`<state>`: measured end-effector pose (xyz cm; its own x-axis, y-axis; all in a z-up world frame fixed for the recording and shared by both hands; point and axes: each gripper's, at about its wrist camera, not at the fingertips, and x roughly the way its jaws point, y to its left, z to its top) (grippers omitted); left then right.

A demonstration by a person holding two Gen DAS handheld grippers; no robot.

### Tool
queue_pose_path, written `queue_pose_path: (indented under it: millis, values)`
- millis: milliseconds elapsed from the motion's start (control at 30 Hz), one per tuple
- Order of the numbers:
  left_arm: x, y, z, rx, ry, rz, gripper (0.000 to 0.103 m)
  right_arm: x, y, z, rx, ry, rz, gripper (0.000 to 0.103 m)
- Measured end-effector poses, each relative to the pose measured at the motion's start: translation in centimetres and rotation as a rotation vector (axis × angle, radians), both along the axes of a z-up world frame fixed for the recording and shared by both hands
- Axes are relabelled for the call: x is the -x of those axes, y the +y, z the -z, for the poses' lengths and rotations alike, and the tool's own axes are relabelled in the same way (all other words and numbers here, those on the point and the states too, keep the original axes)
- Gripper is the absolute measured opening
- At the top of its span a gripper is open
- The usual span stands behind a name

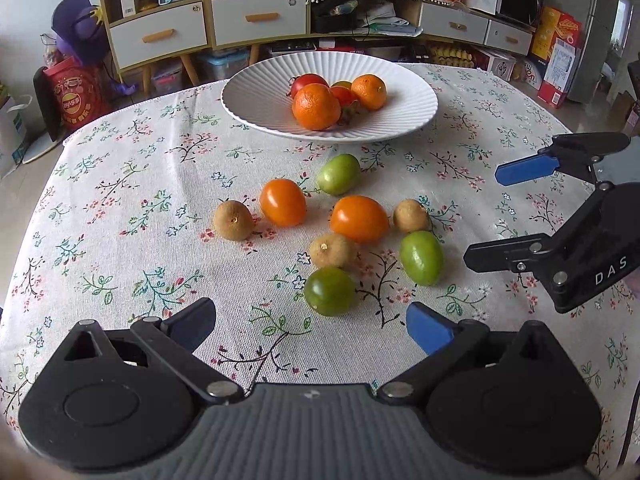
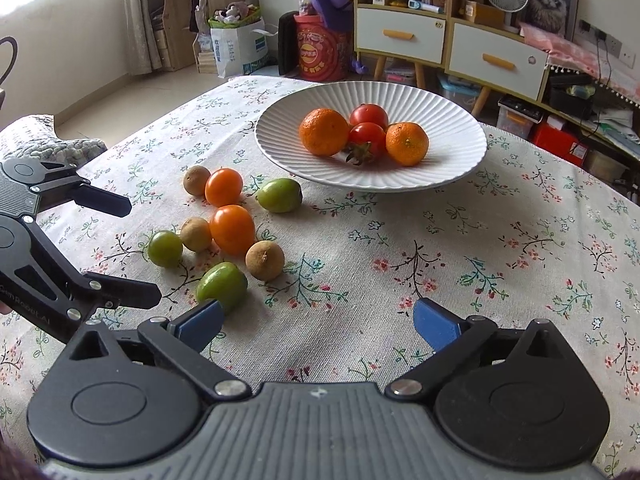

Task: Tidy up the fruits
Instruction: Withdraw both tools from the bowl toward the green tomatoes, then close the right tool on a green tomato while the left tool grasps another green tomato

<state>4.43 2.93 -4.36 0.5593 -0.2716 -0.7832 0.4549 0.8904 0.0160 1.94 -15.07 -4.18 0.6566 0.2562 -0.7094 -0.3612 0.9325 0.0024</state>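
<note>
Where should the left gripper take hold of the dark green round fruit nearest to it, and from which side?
Grip the dark green fruit across its round middle, coming straight forward and down with the open left gripper. Its near side and flanks look free; a brown fruit sits close behind it.

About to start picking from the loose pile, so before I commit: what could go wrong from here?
1. The loose fruits sit tightly clustered; closing on the orange tomato may knock the brown fruit touching it, and round fruit could roll.
2. Both open grippers, left and right, flank the same pile and could collide.
3. The plate already holds a packed group; a dropped fruit might bump them.
</note>
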Motion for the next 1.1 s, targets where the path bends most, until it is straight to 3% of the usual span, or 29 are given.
queue_pose_path:
  millis: [133, 367, 633, 733, 1100]
  values:
    - [0.1, -0.1, 0.9, -0.019, 0.0, 0.008, 0.099, -0.1, 0.6, 0.3, 0.001, 0.018, -0.008, 0.102]
    - [0.8, 0.3, 1.4, 0.038, -0.045, 0.037, 0.099, 0.3, 1.9, 0.7, -0.005, 0.038, -0.056, 0.1]
    - [1.0, 0.5, 1.4, 0.061, -0.075, 0.069, 0.098, -0.1, 1.4, 0.7, -0.087, 0.082, -0.008, 0.088]
    - [1.0, 0.5, 1.4, 0.068, -0.081, 0.08, 0.093, -0.2, 1.6, 0.6, -0.095, 0.079, -0.009, 0.081]
    - [0.8, 0.0, 0.9, 0.092, -0.088, 0.096, 0.059, -0.5, 2.3, -0.1, -0.156, 0.097, -0.015, 0.05]
